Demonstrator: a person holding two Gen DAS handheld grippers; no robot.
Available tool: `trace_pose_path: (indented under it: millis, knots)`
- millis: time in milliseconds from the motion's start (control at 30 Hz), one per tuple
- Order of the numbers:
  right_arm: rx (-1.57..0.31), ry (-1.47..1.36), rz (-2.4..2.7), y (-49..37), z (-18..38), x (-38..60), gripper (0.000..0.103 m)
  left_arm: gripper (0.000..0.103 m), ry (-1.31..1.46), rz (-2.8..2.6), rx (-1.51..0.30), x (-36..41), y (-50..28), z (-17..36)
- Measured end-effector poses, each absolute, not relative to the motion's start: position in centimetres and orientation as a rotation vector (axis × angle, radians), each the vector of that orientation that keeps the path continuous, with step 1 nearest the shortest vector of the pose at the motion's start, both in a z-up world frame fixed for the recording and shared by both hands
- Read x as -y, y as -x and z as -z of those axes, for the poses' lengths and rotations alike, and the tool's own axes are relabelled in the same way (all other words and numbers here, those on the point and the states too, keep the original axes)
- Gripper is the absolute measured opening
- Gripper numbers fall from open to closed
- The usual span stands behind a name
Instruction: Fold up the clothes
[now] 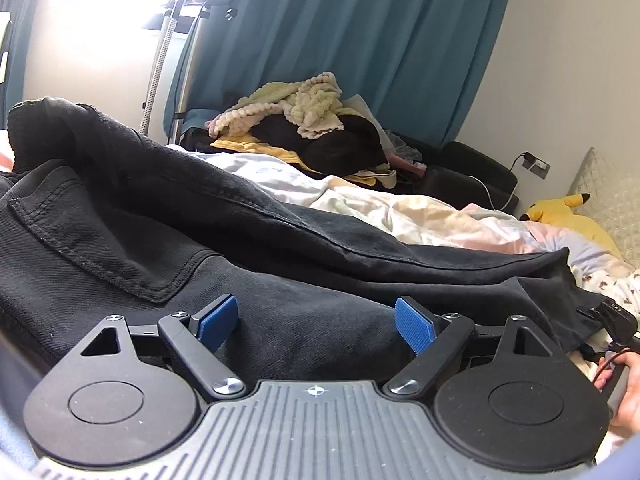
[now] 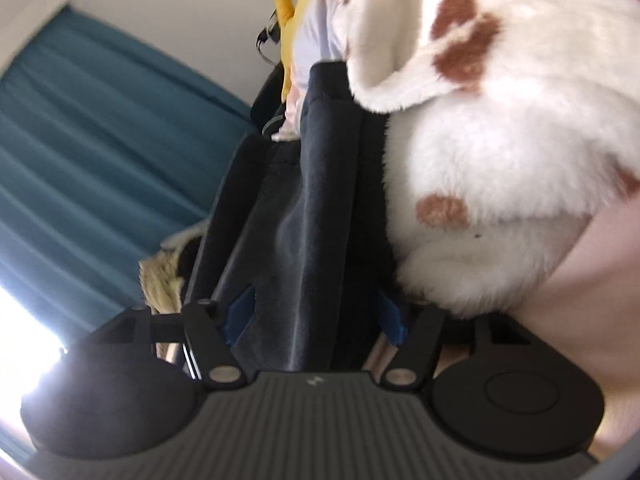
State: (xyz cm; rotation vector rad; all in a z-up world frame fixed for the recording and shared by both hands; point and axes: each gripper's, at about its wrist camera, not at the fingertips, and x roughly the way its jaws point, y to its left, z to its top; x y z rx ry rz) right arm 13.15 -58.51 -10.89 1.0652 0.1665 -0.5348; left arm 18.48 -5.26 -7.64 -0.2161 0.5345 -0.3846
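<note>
Nearest to me, my left gripper (image 1: pixel 316 322) has its blue pads (image 1: pixel 218 322) spread wide, nothing between them but the flat top of the black jeans (image 1: pixel 208 216), which lie directly under and ahead of the fingers. I judge the pads are hovering just over the cloth, not pinching it.

The jeans stretch away from the left gripper toward the far left, where the cloth bunches up, and run right along a long seam toward the hem near the right edge. So the long axis lies across my left view, left to right.

My right gripper (image 2: pixel 316 318) is rolled on its side, and a dark fold of the jeans (image 2: pixel 304 200) passes straight between its pads. The jaws stand partly closed around the fold; whether the pads actually press it I cannot tell through the blur. A white fleece with brown spots (image 2: pixel 500 140) crowds the right of that view.

The right hand seems nearer to a grip; the left has to pinch an edge.

Farther off sit the pale bedding (image 1: pixel 400 208), a heap of clothes (image 1: pixel 304 120) and the teal curtain (image 1: pixel 360 40).
</note>
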Motion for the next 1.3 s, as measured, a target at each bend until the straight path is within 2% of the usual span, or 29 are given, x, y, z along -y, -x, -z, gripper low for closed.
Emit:
trace_pose_path:
  millis: [67, 233, 333, 400, 467, 600, 833, 967, 1067, 1200, 1300]
  knots:
    - [-0.151, -1.132, 0.565, -12.7, 11.0, 58.5, 0.056, 0.088, 0.226, 0.395, -0.530, 5.2, -18.3, 7.5]
    - [-0.128, -1.173, 0.597, -11.2, 10.5, 58.3, 0.056, 0.088, 0.237, 0.411, -0.526, 5.1, -18.0, 7.3]
    - [-0.108, -1.188, 0.575, -11.9, 10.9, 58.5, 0.063, 0.088, 0.242, 0.420, -0.528, 5.1, -18.0, 7.3]
    - [-0.077, -1.183, 0.548, -12.8, 10.7, 58.4, 0.081, 0.088, 0.246, 0.428, -0.525, 5.1, -17.9, 7.3]
    - [-0.039, -1.171, 0.498, -13.7, 10.3, 58.1, 0.087, 0.088, 0.253, 0.437, -0.523, 5.1, -17.9, 7.2]
    - [0.091, -1.105, 0.345, -14.2, 8.5, 57.0, 0.089, 0.088, 0.277, 0.466, -0.516, 5.1, -18.0, 7.1]
    - [0.139, -1.108, 0.297, -12.9, 8.5, 56.4, 0.089, 0.088, 0.290, 0.493, -0.528, 5.4, -18.2, 7.5]
    - [0.099, -1.109, 0.358, -12.8, 6.9, 55.7, 0.089, 0.088, 0.284, 0.497, -0.533, 5.5, -18.2, 7.5]
    - [0.060, -1.187, 0.439, -12.0, 7.9, 55.4, 0.089, 0.088, 0.287, 0.497, -0.537, 5.7, -18.4, 7.6]
    - [-0.067, -1.131, 0.472, -13.3, 8.1, 55.4, 0.089, 0.088, 0.276, 0.502, -0.547, 5.9, -18.4, 7.7]
    - [-0.046, -1.108, 0.392, -15.0, 7.6, 54.8, 0.088, 0.088, 0.258, 0.518, -0.528, 6.1, -18.4, 7.1]
